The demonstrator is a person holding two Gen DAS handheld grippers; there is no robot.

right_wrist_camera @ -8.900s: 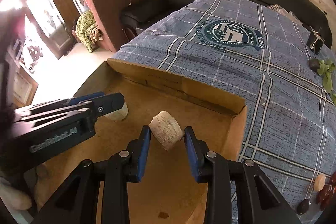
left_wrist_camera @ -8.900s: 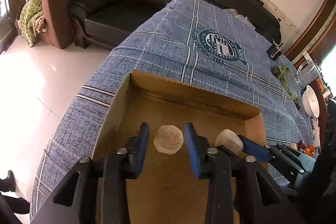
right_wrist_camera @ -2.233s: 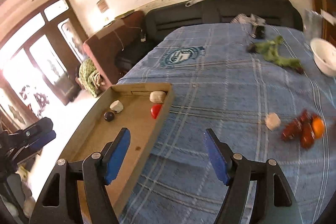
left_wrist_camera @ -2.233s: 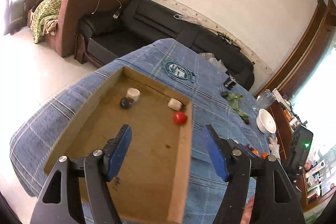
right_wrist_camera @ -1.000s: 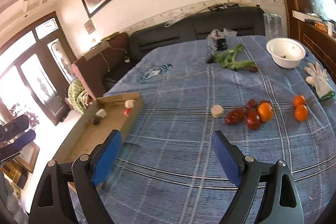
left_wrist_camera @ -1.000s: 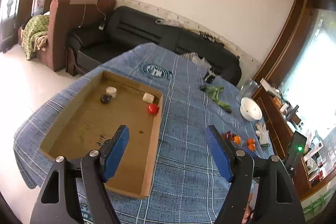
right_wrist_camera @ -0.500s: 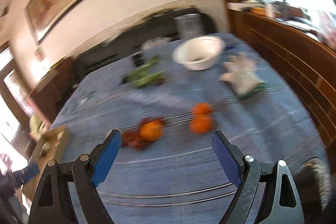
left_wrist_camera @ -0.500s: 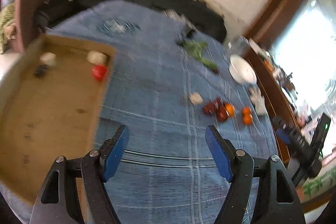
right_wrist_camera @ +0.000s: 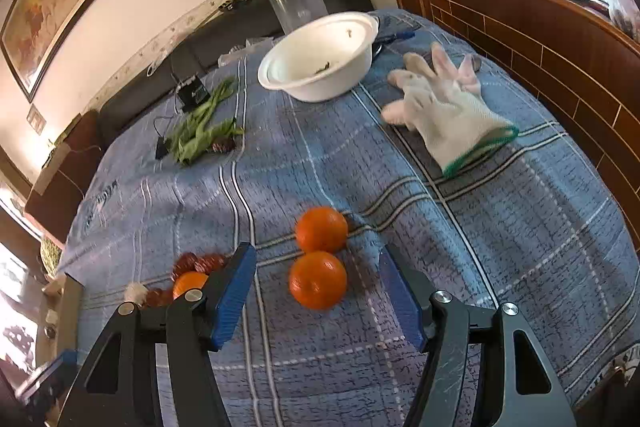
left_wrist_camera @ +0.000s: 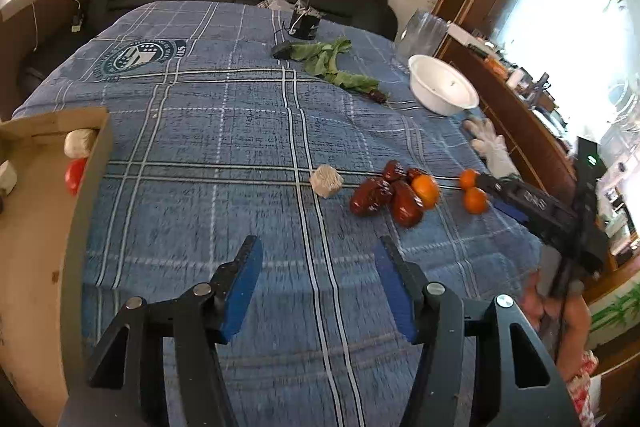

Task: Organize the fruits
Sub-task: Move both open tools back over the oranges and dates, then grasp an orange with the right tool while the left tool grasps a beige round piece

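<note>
Tablecloth (left_wrist_camera: pixel 224 131); cardboard tray (left_wrist_camera: pixel 36 227) left-view only

Strong daylight floods in from a window (left_wrist_camera: pixel 576 39) far to the right of the left tongs (left_wrist_camera: pixel 318 291), blown out to white glare. The blue plaid tablecloth (left_wrist_camera: pixel 224 131) ahead is evenly lit. In the right wrist view, the two oranges (right_wrist_camera: pixel 320 263) between the right tongs (right_wrist_camera: pixel 318 301) cast soft shadows and look slightly smeared, as does the white glove (right_wrist_camera: pixel 448 111) beyond. Fisheye bending curves the walls, and the corners fall to black.
</note>
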